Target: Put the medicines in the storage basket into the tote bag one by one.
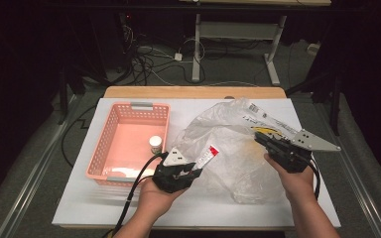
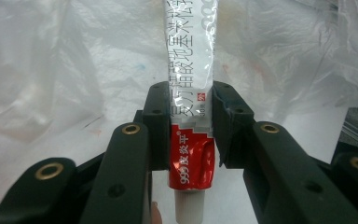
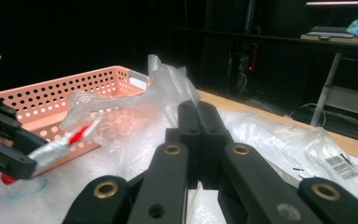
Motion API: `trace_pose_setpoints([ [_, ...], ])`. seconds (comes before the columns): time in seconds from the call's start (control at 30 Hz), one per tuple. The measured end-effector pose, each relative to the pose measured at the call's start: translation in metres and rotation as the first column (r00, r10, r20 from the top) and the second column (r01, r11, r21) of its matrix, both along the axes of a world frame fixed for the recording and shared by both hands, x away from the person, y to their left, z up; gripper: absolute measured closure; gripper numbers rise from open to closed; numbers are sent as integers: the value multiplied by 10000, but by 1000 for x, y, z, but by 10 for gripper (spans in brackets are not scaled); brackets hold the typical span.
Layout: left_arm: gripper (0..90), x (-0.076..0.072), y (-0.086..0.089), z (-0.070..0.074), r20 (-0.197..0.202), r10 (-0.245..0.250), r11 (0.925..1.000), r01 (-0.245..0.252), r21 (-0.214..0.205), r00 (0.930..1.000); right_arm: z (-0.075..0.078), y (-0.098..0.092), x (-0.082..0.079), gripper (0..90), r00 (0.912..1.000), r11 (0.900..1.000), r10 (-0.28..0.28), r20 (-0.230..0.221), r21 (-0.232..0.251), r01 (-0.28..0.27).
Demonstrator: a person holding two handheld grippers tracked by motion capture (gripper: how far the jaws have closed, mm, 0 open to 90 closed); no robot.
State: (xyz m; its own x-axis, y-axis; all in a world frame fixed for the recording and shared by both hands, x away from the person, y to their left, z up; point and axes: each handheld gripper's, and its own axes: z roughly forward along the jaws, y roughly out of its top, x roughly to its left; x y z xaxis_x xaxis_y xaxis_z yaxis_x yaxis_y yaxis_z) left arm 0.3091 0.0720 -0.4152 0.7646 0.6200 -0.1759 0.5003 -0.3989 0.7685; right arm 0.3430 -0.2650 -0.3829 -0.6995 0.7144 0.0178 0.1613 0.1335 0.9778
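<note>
Left gripper view shows the left gripper (image 2: 191, 133) with jaws pinching a red and silver tube (image 2: 192, 98) near its cap end, above the plastic bag (image 1: 228, 144). The right gripper (image 3: 198, 126) has jaws pressed together on the bag's film. I think the tube should move slowly toward the pink basket (image 1: 110, 128), with a firm grip.
</note>
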Motion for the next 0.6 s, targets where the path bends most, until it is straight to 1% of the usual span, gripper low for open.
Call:
trace_pose_setpoints([
  [0.13, 683, 7, -12, -2, -68, -50, 9999, 50, 102, 10000, 0, 1, 0, 900, 10000, 10000, 44, -64, 85, -43],
  [0.2, 682, 9, -18, -4, -13, -74, 9998, 74, 171, 10000, -1, 2, 0, 900, 9999, 9999, 70, -123, 96, -69],
  [0.23, 682, 11, -20, -4, -18, -87, 9998, 87, 184, 10000, -1, 2, 0, 900, 9999, 9999, 116, -43, 61, -116],
  [0.4, 682, 21, -35, -9, -72, -170, 9997, 171, 194, 9998, 0, 2, 1, 900, 10000, 9999, 98, -12, 78, -98],
  [0.6, 682, 34, -52, -15, -98, -256, 9986, 260, 464, 9996, 0, 2, 1, 900, 10000, 9999, 91, -27, 128, -91],
])
